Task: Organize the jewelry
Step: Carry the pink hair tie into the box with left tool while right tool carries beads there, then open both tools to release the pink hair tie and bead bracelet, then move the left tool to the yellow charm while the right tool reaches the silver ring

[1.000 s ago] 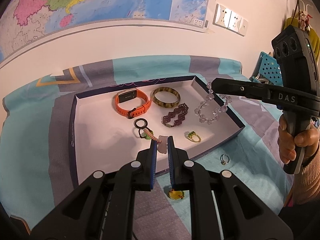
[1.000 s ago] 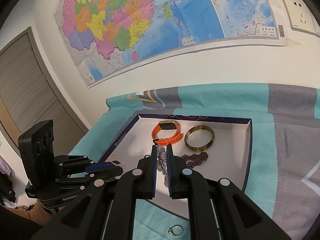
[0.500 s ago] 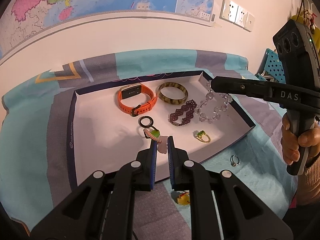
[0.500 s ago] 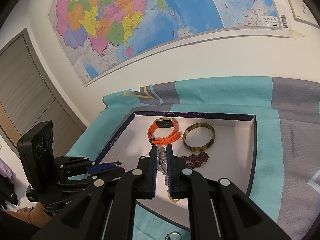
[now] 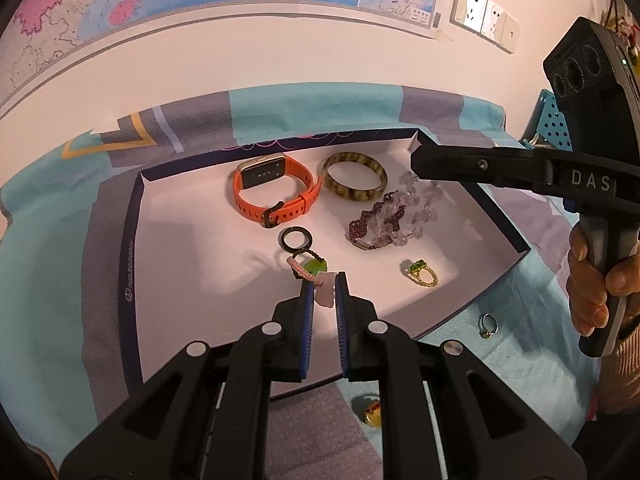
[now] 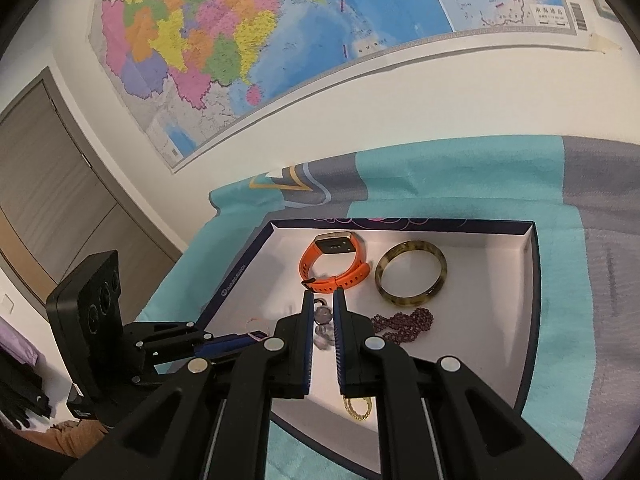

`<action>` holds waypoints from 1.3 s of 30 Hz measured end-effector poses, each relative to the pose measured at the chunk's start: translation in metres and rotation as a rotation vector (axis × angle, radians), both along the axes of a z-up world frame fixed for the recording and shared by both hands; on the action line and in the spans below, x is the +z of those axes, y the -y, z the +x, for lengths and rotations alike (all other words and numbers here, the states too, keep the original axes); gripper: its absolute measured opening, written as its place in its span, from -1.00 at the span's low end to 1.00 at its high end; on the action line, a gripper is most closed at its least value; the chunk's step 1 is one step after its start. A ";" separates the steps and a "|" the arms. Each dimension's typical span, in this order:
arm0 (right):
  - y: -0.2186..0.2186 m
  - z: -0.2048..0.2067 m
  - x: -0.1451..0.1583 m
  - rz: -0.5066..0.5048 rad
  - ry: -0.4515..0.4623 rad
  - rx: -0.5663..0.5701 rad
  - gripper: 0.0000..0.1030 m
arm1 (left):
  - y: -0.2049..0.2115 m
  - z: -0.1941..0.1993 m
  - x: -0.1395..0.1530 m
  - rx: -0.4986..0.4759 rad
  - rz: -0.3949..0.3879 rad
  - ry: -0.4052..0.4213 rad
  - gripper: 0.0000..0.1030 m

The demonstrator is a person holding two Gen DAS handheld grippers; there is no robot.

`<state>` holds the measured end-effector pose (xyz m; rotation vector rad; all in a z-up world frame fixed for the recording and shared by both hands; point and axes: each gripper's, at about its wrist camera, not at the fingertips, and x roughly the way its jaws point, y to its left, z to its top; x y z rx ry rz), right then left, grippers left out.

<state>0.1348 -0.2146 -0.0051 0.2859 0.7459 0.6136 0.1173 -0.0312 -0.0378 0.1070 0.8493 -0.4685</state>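
Beads of the clear bracelet, pinched by the right hand-held gripper, now drape onto the tray; left hand-held gripper clamps a pink charm.

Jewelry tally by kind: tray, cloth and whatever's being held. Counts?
Bracelets: 3 (bangle, purple bead bracelet, clear bead bracelet)
Watch: 1 (orange watch)
Rings: 2 (gold ring, silver ring)
Corded charms: 2 (green charm, pink-cord charm)
Unclear: 1 (yellow trinket)
Total: 9
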 end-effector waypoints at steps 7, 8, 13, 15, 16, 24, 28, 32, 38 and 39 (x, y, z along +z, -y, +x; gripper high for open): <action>0.000 0.007 -0.004 -0.003 -0.012 -0.015 -0.84 | 0.004 0.005 -0.003 0.000 0.008 -0.011 -0.78; 0.000 0.009 -0.005 -0.007 -0.014 -0.021 -0.84 | 0.004 0.006 -0.003 0.001 0.009 -0.014 -0.78; 0.000 0.017 -0.009 -0.048 -0.019 -0.062 -0.84 | 0.006 0.011 -0.007 0.006 0.017 -0.026 -0.78; 0.001 0.020 -0.011 -0.061 -0.024 -0.075 -0.84 | 0.007 0.011 -0.009 0.007 0.019 -0.028 -0.74; 0.001 0.021 -0.012 -0.066 -0.026 -0.080 -0.83 | 0.007 0.011 -0.009 0.009 0.020 -0.029 -0.73; 0.003 0.024 -0.017 -0.106 -0.031 -0.126 -0.75 | 0.005 0.013 -0.010 0.027 0.020 -0.028 -0.58; 0.008 0.014 -0.012 -0.103 -0.018 -0.137 -0.61 | -0.002 0.004 -0.001 0.048 0.017 0.013 -0.42; 0.012 -0.010 -0.002 -0.110 0.026 -0.115 -0.45 | -0.012 -0.017 0.015 0.033 -0.010 0.072 -0.23; 0.013 -0.066 0.010 -0.151 0.103 -0.053 -0.28 | -0.022 -0.059 0.026 -0.044 -0.039 0.123 -0.12; 0.014 -0.075 0.010 -0.157 0.110 -0.044 -0.26 | -0.022 -0.066 0.024 -0.059 -0.039 0.119 -0.11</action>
